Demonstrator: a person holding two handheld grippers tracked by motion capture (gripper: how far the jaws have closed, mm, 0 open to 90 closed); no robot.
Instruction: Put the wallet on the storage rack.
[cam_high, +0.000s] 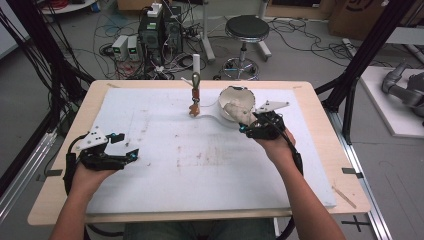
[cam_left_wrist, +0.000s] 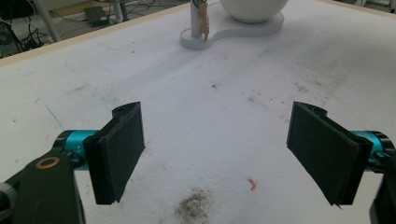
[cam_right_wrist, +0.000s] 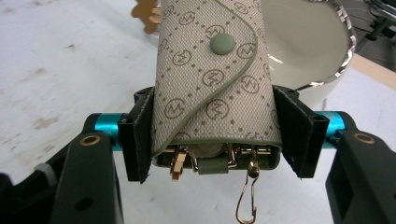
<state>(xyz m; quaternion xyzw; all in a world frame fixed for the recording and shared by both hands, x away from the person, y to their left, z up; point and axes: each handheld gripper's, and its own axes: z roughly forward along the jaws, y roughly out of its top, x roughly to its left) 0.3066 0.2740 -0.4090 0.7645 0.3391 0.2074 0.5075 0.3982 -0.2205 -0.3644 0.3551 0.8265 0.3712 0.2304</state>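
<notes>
Your right gripper clamps the key pouch beside the bowl at one o'clock; your left gripper stands wide, empty. Next, probably lower it carefully into the bowl.

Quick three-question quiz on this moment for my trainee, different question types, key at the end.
1. True or false: the right gripper is shut on the key pouch.
2. The left gripper is: A) open with nothing between its pads, B) shut on the bowl, C) holding a clip.
3. Fill in: the bowl sits on a white stand that also carries an upright ____.

Key: 1 true; 2 A; 3 post.
</notes>
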